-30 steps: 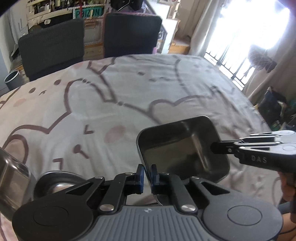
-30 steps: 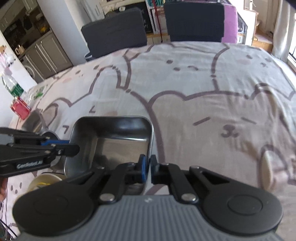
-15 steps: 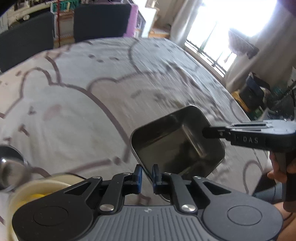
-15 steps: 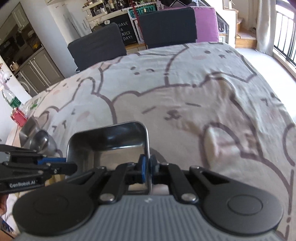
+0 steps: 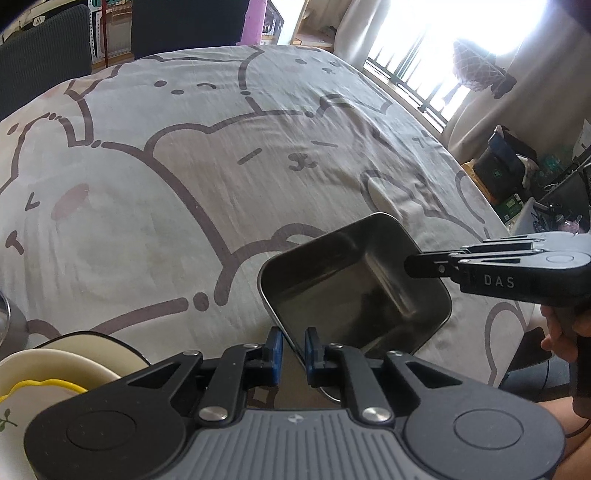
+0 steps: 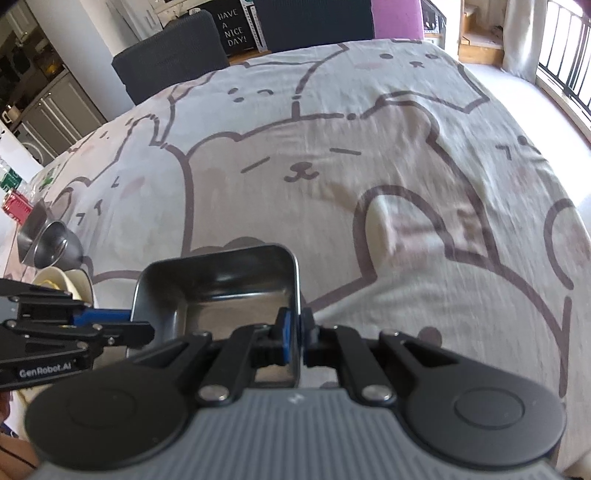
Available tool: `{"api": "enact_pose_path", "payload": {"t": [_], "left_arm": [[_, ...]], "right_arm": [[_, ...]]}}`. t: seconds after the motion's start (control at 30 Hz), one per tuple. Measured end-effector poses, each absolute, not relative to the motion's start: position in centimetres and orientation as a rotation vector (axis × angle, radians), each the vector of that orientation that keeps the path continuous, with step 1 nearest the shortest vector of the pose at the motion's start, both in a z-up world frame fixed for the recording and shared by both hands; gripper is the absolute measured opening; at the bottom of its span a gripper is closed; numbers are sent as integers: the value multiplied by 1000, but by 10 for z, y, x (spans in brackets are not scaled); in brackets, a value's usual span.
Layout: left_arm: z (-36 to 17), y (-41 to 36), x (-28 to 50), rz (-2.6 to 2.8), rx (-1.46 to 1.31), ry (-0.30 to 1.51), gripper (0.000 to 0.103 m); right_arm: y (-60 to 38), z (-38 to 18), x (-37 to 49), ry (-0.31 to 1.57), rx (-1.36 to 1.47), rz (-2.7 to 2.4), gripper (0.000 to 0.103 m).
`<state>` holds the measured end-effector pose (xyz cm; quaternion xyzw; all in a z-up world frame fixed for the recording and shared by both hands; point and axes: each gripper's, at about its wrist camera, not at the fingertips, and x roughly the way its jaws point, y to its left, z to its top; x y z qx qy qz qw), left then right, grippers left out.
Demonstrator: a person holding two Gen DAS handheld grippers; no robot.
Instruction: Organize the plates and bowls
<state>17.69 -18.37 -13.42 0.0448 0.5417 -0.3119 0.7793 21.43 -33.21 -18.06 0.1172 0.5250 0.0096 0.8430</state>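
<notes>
Right now both of my tongs grip the same steel tray. My left tongs are clamped on its rim at the near corner, the blue pads either side of the thin wall. My right tongs are clamped on the opposite side wall; in the left view they reach in from 3 o'clock, with my right hand behind them. The tray sits tilted between the two, near the edge of the desk closest to me; whether it touches the cloth I cannot tell.

Underneath lies a pale cloth printed with outlined cartoon bears, pink cheeks and small faces, slightly wrinkled. At 9 o'clock in the right view stand a steel bowl and another steel dish leaning just behind it, and nearer me a cream bowl with something yellow inside. The same cream bowl shows at 8 o'clock in the left view.

Beyond the desk at 12 o'clock are two dark chairs, one with a purple cover behind it, and a black sign reading "HAVE A NICE DAY!". Grey cabinets stand at 10 o'clock. A bright window with railings and curtains fills 1 o'clock in the left view, bags and clutter below it.
</notes>
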Motion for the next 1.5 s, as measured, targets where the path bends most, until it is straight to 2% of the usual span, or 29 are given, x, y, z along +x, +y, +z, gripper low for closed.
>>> {"api": "enact_pose_path", "payload": {"t": [0.27,0.37,0.5,0.67,0.73,0.87,0.9,1.1,1.2,1.33,1.5], "left_arm": [[-136,-187,174,-692,112,1165,15],[-136,-187,175,-696,108,1171,19],[-134,-185,174,-692,103,1167,29],[-133,-182,174,-684,89,1177,33],[-132,-181,173,-684,85,1176,38],[-130,-179,173,-684,76,1176,44],[-130,-178,172,-684,74,1177,50],[-125,-174,170,-677,72,1154,78],[-124,-171,170,-663,78,1146,84],[-122,-164,171,-651,66,1131,100],[-113,-149,172,-625,68,1071,103]], "right_arm": [[-337,-180,219,1090,241,8,10],[-337,-185,220,1123,233,18,14],[-333,-186,217,1145,208,31,29],[-333,-184,213,1149,195,35,34],[-334,-182,211,1147,197,38,35],[-334,-175,207,1127,183,43,50],[-334,-173,205,1117,177,42,56],[-334,-162,197,1086,157,34,76],[-336,-159,194,1080,146,16,85],[-341,-158,191,1071,148,-12,90],[-343,-153,189,1046,173,-24,103]]}}
